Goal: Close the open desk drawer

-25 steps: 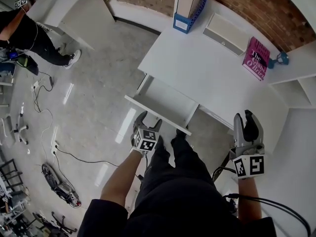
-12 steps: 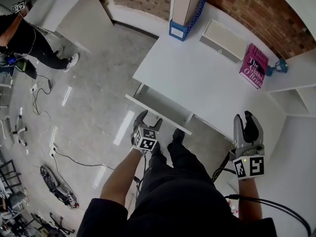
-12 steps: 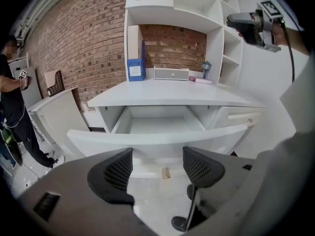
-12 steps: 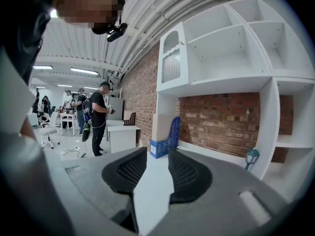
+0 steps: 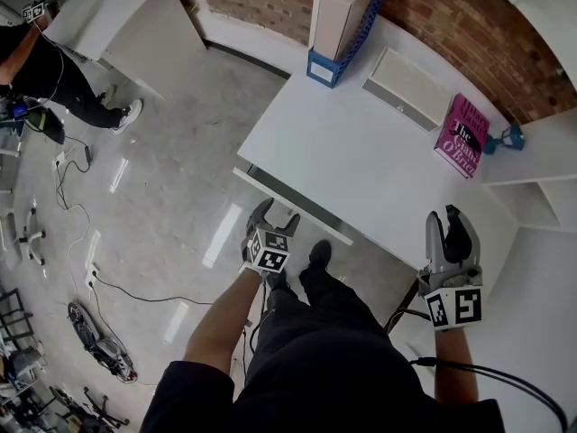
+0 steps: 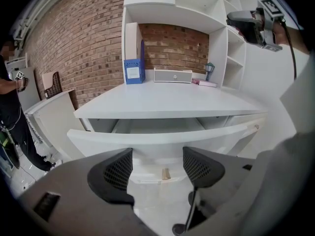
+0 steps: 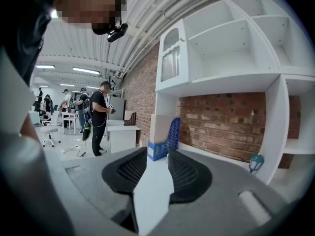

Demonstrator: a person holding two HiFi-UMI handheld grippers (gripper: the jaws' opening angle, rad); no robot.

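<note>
The white desk (image 5: 361, 142) has its drawer (image 5: 311, 221) out by only a narrow strip under the front edge. In the left gripper view the drawer's white front panel (image 6: 162, 136) spans the picture just ahead of the jaws, with a thin slot of drawer interior above it. My left gripper (image 5: 275, 213) is open and empty, with its fingertips (image 5: 261, 209) at the drawer front. My right gripper (image 5: 451, 225) hovers off the desk's right end. Its jaws stand a narrow gap apart and hold nothing.
On the desk are a pink book (image 5: 462, 136), a blue file holder (image 5: 329, 57), a flat white box (image 5: 401, 78) and a small teal lantern (image 5: 512, 138). My own shoe (image 5: 317, 255) is below the drawer. Another person (image 5: 45, 61) stands far left; cables (image 5: 117, 278) lie on the floor.
The drawer has slid most of the way into the desk, with my left gripper following its front forward. The right gripper has barely moved.
</note>
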